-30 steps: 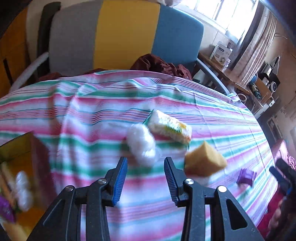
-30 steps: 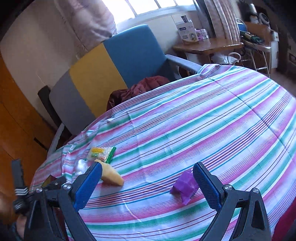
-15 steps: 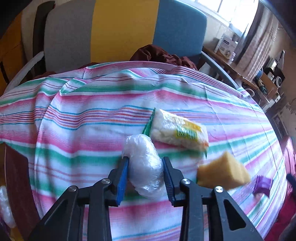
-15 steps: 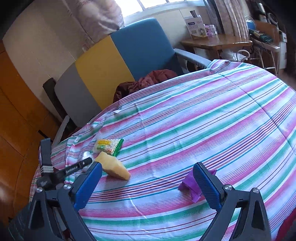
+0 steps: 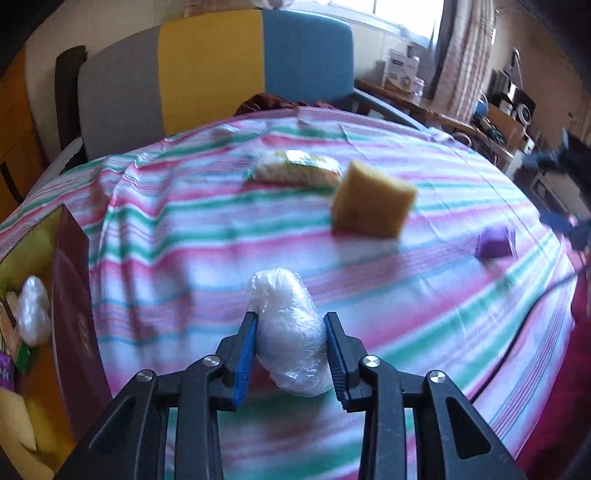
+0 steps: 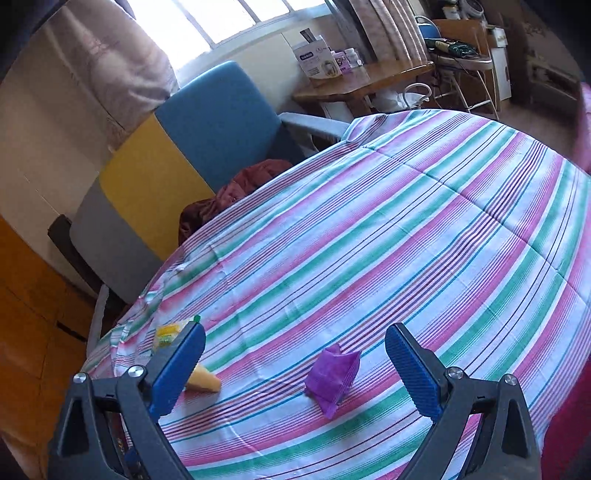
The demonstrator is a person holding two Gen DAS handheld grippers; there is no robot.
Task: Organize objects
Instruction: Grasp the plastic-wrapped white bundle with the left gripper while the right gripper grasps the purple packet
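left gripper (image 5: 290,349): clamped on white bag (image 5: 288,328), held above cloth (image 5: 221,236)
right gripper (image 6: 293,363): wide open, empty, purple packet (image 6: 332,373) lies ahead
box (image 5: 72,314): near left
tip: keep the squeeze, clear box wall, release inside

Daylight pours in from the window (image 6: 236,18) behind the chair, and it's blown out to pure white, no detail in the panes at all. The striped cloth (image 6: 369,240) catches that light brightly and looks crisp in the right wrist view, stripes sharp right across. The left wrist view is another story: the cloth (image 5: 221,240) is smeared with motion blur, the yellow sponge (image 5: 373,203) and the packet (image 5: 295,171) behind it soft-edged, while the wrapped bundle (image 5: 288,332) close to the lens stays fairly sharp, its plastic glinting. Both views bulge hard, fisheye style, the table curving like a dome, with dark vignetted corners. The room's right side sits dim and murky.
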